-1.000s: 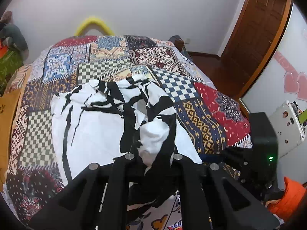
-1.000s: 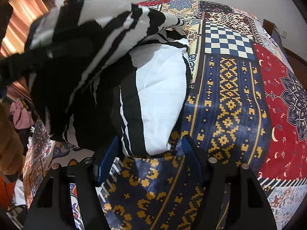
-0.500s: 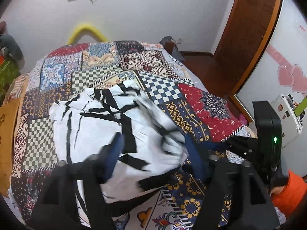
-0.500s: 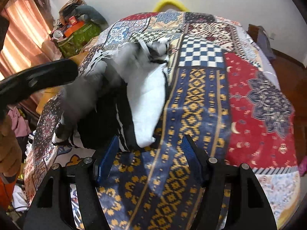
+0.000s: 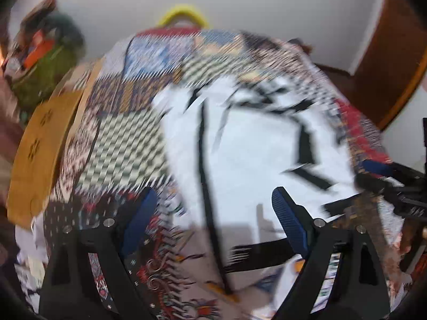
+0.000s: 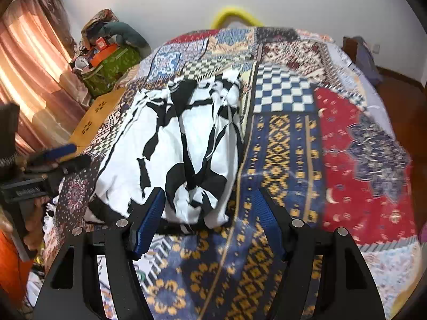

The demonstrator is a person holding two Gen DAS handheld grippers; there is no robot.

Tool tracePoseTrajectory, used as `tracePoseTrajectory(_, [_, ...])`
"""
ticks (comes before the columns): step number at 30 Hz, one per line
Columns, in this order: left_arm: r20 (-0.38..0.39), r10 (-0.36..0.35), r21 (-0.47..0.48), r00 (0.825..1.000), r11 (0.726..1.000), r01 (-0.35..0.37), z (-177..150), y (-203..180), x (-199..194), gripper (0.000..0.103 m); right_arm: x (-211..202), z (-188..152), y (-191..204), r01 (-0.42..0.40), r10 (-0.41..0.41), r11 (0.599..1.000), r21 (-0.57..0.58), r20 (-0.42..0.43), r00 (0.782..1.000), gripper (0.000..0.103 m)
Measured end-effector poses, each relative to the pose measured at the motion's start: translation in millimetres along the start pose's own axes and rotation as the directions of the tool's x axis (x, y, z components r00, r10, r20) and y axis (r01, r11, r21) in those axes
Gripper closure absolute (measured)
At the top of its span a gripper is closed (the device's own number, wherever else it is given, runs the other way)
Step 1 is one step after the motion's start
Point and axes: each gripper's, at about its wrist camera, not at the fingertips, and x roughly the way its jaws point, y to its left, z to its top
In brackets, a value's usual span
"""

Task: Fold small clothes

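A white garment with black streaks lies bunched on the patchwork bedspread; the left wrist view shows the same garment blurred. My left gripper hovers over the garment's near left part. Its jaws are opening, and nothing is pinched between the blue pads. It also shows at the left edge of the right wrist view as the left gripper. My right gripper stands open above the garment's near edge, pads apart from the cloth. In the left view the right gripper sits at the far right.
A yellow-brown cushion lies along the bed's left side. Behind it a green bag holds clutter, beside a pink curtain. A yellow hoop stands at the head of the bed. A wooden door is at the right.
My left gripper was shut on a lifted bunch of the garment. It let go, its jaws spread, and it swung left. The garment dropped onto the bed. The right gripper rose a little.
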Motion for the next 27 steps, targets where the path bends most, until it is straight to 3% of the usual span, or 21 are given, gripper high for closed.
tracePoseTrajectory(2, [-0.052, -0.008, -0.021, 0.999, 1.0, 0.006, -10, 11, 17, 0.015, 14, -2, 0, -0.014, 0.015, 1.0, 0.016, -0.032, 0.999, 0.041])
tracePoseTrajectory(6, [-0.122, -0.034, -0.017, 0.992, 0.999, 0.032, -25, 12, 42, 0.015, 32, -9, 4, -0.049, 0.049, 0.999, 0.001, -0.089, 0.995, 0.066])
tracePoseTrajectory(9, [-0.13, -0.055, -0.006, 0.99, 0.998, 0.055, -29, 5, 49, 0.015, 30, -14, 6, -0.044, 0.042, 0.999, -0.025, -0.083, 0.996, 0.079])
tracePoseTrajectory(12, [-0.13, -0.086, 0.003, 0.988, 0.996, 0.087, -27, -3, 50, 0.015, 20, -20, 1, -0.05, 0.046, 0.998, -0.035, -0.103, 0.994, 0.085])
tracePoseTrajectory(20, [-0.129, -0.103, 0.102, 0.986, 0.988, 0.116, -24, -37, 48, 0.015, 2, -43, -2, 0.002, -0.009, 0.999, -0.051, -0.129, 0.992, 0.084])
tracePoseTrajectory(25, [-0.056, -0.016, 0.155, 0.998, 0.988, 0.025, -22, -38, 26, 0.015, -35, -28, 10, 0.104, -0.106, 0.987, -0.12, -0.004, 0.994, 0.082])
tracePoseTrajectory(27, [-0.017, 0.002, 0.139, 1.0, 0.99, 0.001, -15, -30, 16, 0.015, -45, -16, 14, 0.116, -0.112, 0.984, -0.134, 0.042, 0.993, 0.074])
